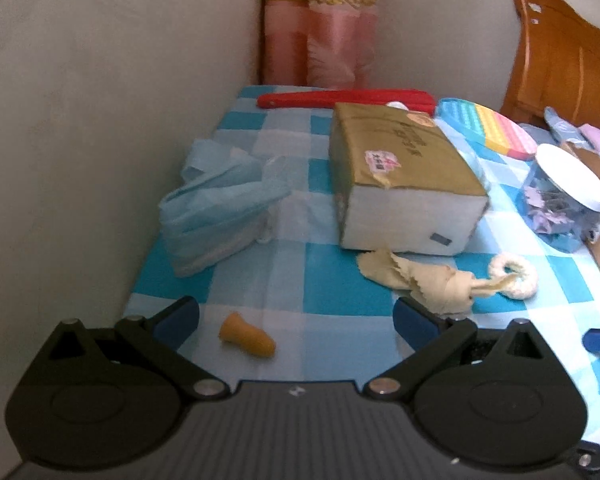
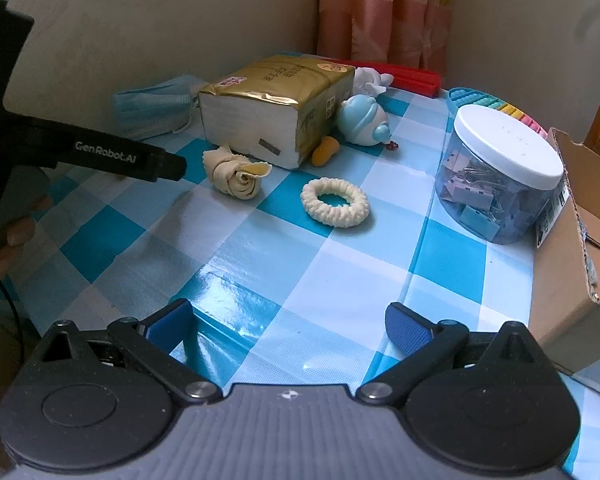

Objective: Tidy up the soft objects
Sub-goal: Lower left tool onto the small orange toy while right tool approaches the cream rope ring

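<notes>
Both tongs gaped wide, empty: left gripper [image 1: 296,316] straddled an earplug [image 1: 247,337]; right gripper [image 2: 290,320] faced a scrunchie [image 2: 334,202].

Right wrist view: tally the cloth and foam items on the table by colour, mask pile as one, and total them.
Blue: 1, mask pile
Beige: 1, rolled cloth
Cream: 1, scrunchie
Orange: 1, foam piece
White: 1, crumpled wad
Total: 5

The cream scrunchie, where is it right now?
In the right wrist view, the cream scrunchie lies mid-table on the checked cloth, between the rolled beige cloth and the clip jar.
</notes>
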Available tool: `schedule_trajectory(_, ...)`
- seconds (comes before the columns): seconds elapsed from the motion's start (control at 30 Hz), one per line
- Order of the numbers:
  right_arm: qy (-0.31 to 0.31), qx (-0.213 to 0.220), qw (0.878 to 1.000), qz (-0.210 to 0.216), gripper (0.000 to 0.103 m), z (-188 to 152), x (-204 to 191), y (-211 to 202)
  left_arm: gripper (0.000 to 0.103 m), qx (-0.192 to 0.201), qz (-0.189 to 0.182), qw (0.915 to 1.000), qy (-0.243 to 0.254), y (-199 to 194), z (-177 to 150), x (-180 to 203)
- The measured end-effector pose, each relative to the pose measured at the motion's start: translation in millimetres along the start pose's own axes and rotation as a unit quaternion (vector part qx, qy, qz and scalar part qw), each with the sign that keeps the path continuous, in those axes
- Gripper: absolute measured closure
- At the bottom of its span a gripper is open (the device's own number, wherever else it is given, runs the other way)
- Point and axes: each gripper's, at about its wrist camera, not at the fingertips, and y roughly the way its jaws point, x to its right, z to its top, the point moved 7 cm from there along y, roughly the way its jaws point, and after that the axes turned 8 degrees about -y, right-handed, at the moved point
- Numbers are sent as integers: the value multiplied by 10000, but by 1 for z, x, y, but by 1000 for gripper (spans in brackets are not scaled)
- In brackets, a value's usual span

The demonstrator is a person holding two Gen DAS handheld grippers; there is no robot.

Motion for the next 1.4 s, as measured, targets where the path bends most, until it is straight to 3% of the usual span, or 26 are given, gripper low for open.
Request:
schedule_trajectory(0.13,1,18,10000,-4,0,0,0,0,1,-157,-269,9994,-168,-1,-5,0)
schedule_trajectory(0.57,6,17,10000,-12,0,0,0,0,4,-195,-368,9991,-58,-13,-15,3)
schedule_trajectory(0.7,7,18,10000,-14,0,0,0,0,14,-94,-174,9998,-77,-14,-14,-3)
schedule_trajectory(0.83,6,20,10000,-15,0,0,0,0,20,158,297,9994,117,-14,-13,-11)
schedule_trajectory(0.9,6,17,10000,-15,0,0,0,0,31,200,419,9988,184,-14,-13,-13)
schedule_trajectory(1.17,4,18,10000,-14,0,0,0,0,64,300,402,9987,-27,-17,-12,-18)
schedule_trajectory(1.3,8,12,10000,-17,0,0,0,0,75,345,433,9984,-73,-21,-14,-19)
schedule_trajectory(1.4,30,-18,10000,-20,0,1,1,0,77,349,451,9984,-49,-22,-14,-18)
